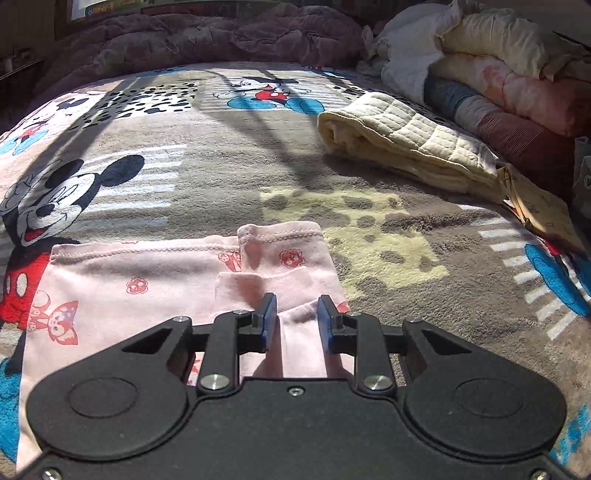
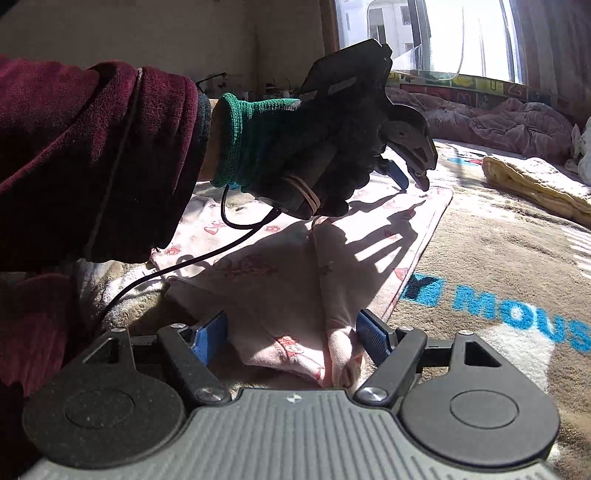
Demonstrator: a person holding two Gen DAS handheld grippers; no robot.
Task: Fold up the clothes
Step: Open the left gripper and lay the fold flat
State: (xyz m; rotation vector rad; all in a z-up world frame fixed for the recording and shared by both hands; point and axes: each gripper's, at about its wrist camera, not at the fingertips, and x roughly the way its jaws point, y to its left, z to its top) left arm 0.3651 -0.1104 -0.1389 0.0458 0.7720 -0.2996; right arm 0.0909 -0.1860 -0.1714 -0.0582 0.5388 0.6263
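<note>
A pink garment point(image 1: 122, 284) with small red prints lies flat on the cartoon blanket point(image 1: 221, 147), one sleeve folded over its right side. My left gripper point(image 1: 297, 310) stands open just above the folded part, its blue pads apart with cloth showing between them but not pinched. In the right wrist view the same pink garment point(image 2: 280, 266) spreads ahead, and a bunched corner of it lies between the wide-open pads of my right gripper point(image 2: 295, 332). The left gripper point(image 2: 412, 181), held in a dark gloved hand point(image 2: 314, 162), hovers over the garment's far edge.
A folded cream quilted cloth point(image 1: 402, 147) lies at the right. Behind it is a pile of bedding point(image 1: 498, 77). A rumpled purple quilt point(image 1: 221, 33) runs along the back under a window point(image 2: 461, 33). A black cable point(image 2: 177, 266) trails across the garment from the glove.
</note>
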